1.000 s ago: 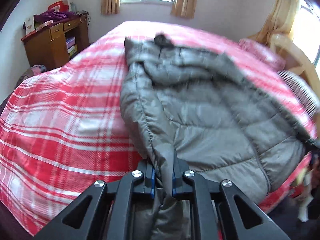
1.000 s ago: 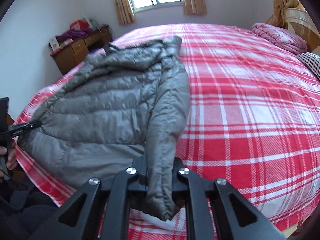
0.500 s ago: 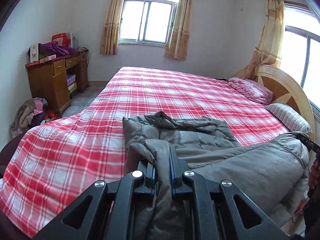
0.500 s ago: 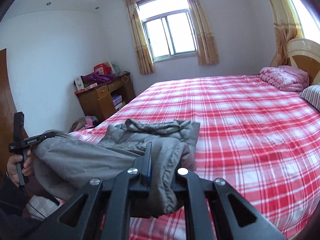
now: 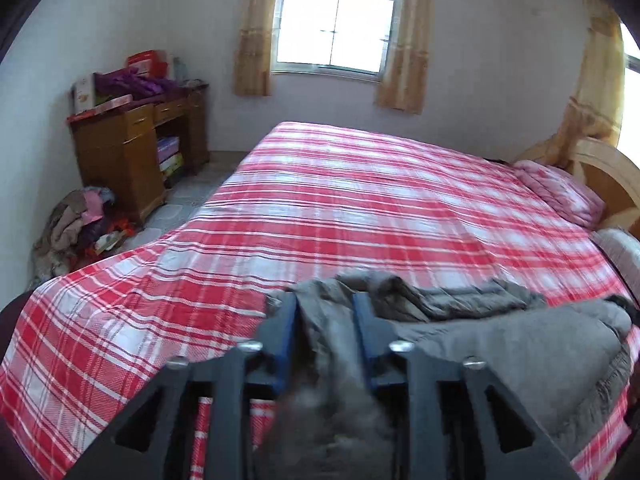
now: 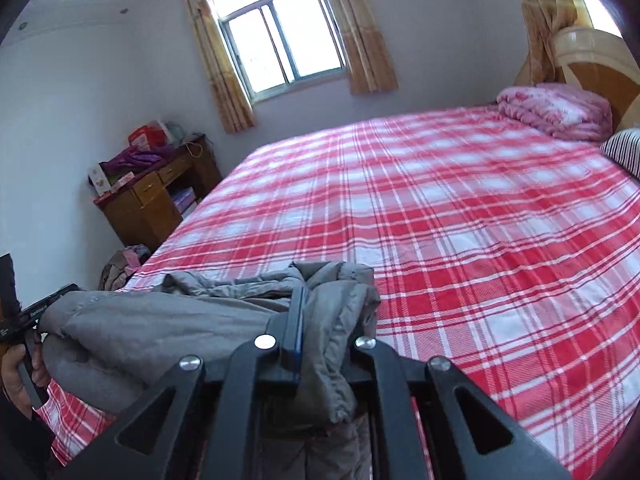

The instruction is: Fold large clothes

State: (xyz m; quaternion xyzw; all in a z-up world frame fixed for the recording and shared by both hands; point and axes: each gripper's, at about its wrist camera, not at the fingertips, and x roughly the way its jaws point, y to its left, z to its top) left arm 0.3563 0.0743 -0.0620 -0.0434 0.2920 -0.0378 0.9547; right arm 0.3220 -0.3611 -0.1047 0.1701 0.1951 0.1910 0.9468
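Observation:
A grey quilted puffer jacket [image 5: 500, 344] lies bunched at the near edge of the bed, its lower part doubled back over the rest. My left gripper [image 5: 325, 312] has jacket fabric between its blue-padded fingers, which now stand wider apart. My right gripper [image 6: 332, 304] holds the jacket's [image 6: 160, 328] other corner between its fingers, fabric draped over the right finger. The left gripper [image 6: 24, 316] shows at the left edge of the right wrist view, at the jacket's far end.
The bed has a red and white plaid sheet [image 5: 360, 208]. A pink folded quilt [image 6: 556, 110] and a striped pillow [image 6: 624, 152] lie by the wooden headboard [image 5: 608, 176]. A wooden desk [image 5: 132, 148] and a clothes pile [image 5: 76, 220] stand left of the bed.
Both grippers lifted the jacket's hem and carried it forward over the collar end, doubling the jacket. The left fingers have spread wider since half a second ago.

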